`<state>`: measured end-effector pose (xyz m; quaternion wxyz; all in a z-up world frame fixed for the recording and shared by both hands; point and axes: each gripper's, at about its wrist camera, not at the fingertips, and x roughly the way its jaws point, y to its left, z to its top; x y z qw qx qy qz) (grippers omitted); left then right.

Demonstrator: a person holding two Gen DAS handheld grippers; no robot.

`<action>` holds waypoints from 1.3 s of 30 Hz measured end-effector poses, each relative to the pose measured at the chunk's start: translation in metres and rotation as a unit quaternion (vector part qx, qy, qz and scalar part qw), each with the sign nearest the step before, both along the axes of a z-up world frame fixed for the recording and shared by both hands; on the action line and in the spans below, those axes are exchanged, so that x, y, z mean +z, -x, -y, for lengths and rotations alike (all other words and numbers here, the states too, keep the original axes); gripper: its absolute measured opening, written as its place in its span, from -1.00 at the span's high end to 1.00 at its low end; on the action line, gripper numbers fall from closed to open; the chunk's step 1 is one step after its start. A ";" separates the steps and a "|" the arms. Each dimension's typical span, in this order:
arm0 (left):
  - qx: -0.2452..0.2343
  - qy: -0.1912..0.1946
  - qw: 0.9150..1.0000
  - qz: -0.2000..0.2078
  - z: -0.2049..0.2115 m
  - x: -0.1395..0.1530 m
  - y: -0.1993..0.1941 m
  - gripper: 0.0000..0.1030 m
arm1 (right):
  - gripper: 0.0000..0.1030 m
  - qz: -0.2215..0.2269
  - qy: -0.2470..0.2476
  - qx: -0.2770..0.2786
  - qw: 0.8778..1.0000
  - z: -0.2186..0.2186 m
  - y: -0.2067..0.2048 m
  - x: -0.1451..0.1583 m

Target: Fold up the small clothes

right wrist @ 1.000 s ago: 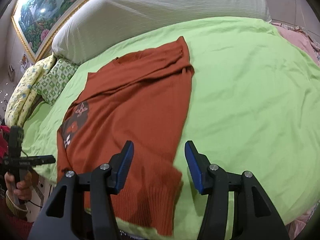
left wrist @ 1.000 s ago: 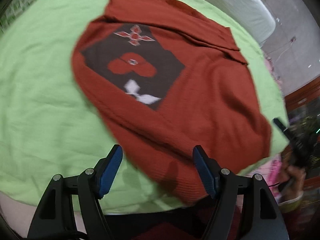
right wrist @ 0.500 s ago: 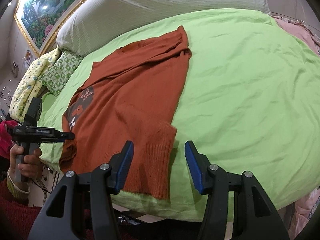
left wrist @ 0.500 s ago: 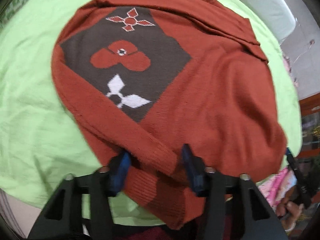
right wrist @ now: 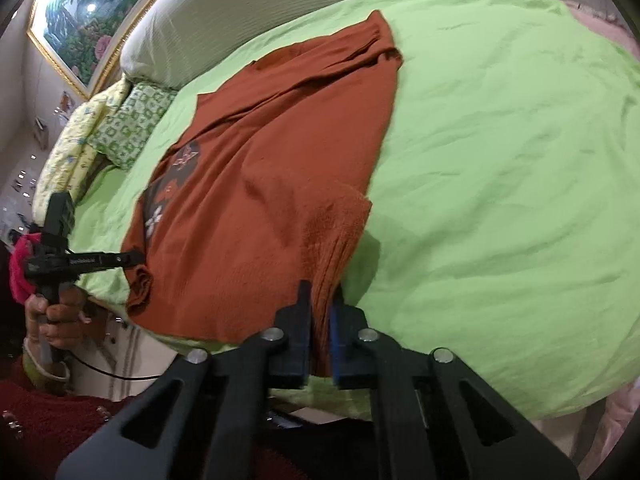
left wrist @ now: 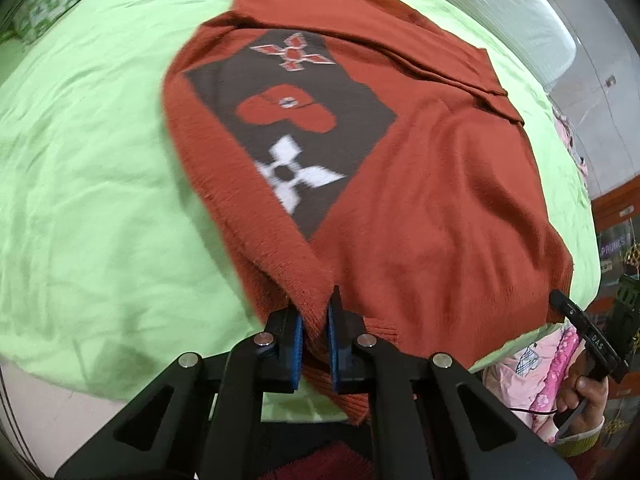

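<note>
Both claws are clamped on the hem of the rust-red knitted sweater (left wrist: 432, 200): left claw (left wrist: 314, 340) at one corner, right claw (right wrist: 320, 336) at the other. Spread nearly flat on the lime-green bed sheet (right wrist: 500, 180), the sweater awaits its first fold.

The bed has a light green sheet (right wrist: 500, 184) spread over it, a bit wrinkly. A big white ribbed headboard cushion (right wrist: 256, 8) runs along the far side, with a gold-framed landscape painting (right wrist: 92, 16) on the wall above. Off to the left there's a green patterned pillow (right wrist: 132, 124) touching a pale yellow quilted one (right wrist: 68, 148).
</note>
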<state>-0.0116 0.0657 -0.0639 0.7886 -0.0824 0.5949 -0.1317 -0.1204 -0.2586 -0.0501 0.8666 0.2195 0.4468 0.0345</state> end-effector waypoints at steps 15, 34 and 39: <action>-0.016 -0.092 0.995 0.035 -0.079 -0.006 0.057 0.71 | 0.83 0.026 -0.088 -0.018 0.996 0.030 0.031 0.012; -0.173 -0.194 0.955 0.146 -0.073 -0.012 0.070 -0.07 | -0.08 -0.005 -0.035 0.035 0.999 0.049 0.024 0.017; -0.118 -0.074 0.989 0.055 -0.085 -0.020 0.061 -0.27 | -0.08 0.009 -0.065 0.021 0.998 0.046 0.025 0.014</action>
